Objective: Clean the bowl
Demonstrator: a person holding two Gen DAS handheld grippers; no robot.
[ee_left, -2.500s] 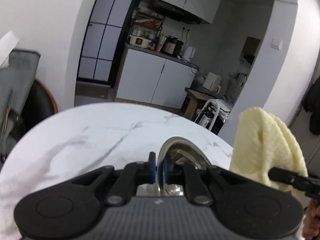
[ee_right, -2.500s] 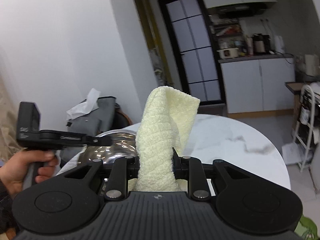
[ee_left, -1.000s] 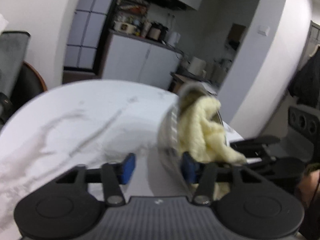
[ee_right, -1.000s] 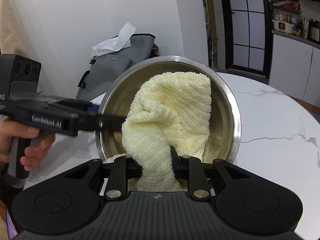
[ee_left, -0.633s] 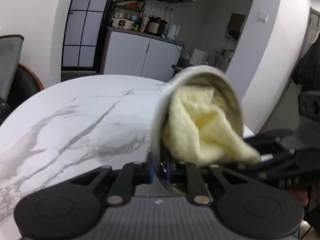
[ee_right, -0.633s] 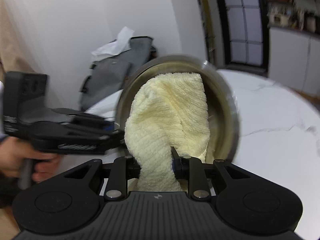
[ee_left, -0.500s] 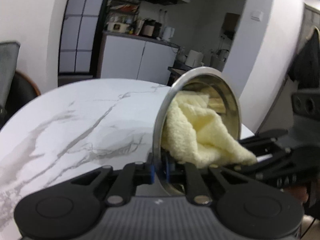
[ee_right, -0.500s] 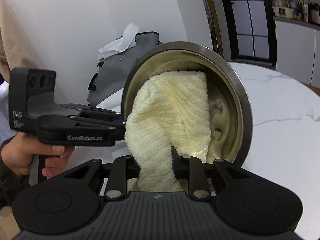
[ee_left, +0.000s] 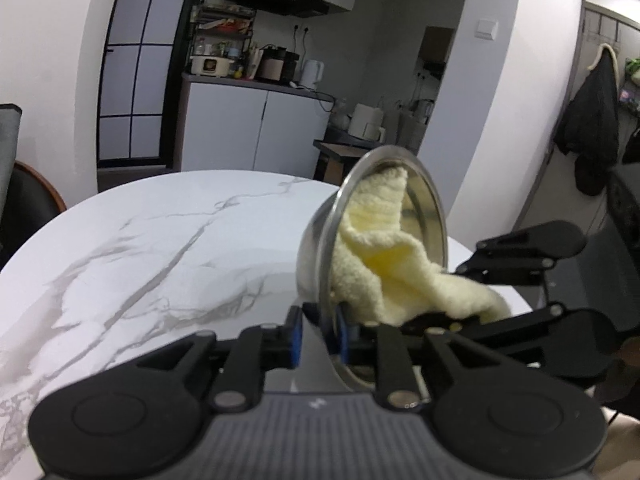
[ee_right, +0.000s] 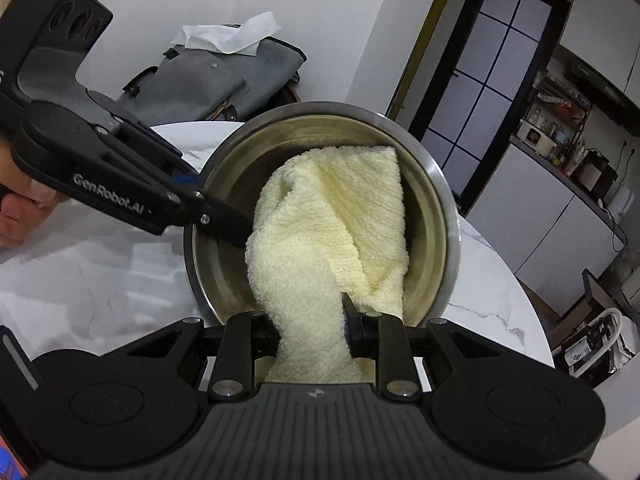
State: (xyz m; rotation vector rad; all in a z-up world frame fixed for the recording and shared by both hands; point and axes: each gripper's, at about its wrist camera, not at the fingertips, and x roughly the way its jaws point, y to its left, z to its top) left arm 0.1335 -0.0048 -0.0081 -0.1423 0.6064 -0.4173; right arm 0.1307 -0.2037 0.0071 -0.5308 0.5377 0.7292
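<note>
A steel bowl (ee_left: 316, 248) stands tilted on its side over the white marble table (ee_left: 160, 240), its mouth facing right. My left gripper (ee_left: 318, 336) holds its lower rim between the blue pads; the jaws are opening a little, with the rim still between them. In the right wrist view the bowl (ee_right: 436, 208) faces me, and the left gripper (ee_right: 208, 208) straddles its left rim. My right gripper (ee_right: 310, 328) is shut on a yellow terry cloth (ee_right: 332, 216), which is pressed into the bowl's inside. The cloth (ee_left: 380, 248) spills out over the rim.
A grey bag (ee_right: 224, 68) with white tissue sits behind the table by the wall. A hand (ee_right: 20, 208) grips the left tool. Kitchen cabinets (ee_left: 256, 132) stand beyond the table's far edge. A dark coat (ee_left: 592, 120) hangs at the right.
The cloth went from outside the bowl into it. The bowl tipped up on its side. The right gripper rolled and shifted the cloth inside. The left jaws closed on the rim, then widened slightly.
</note>
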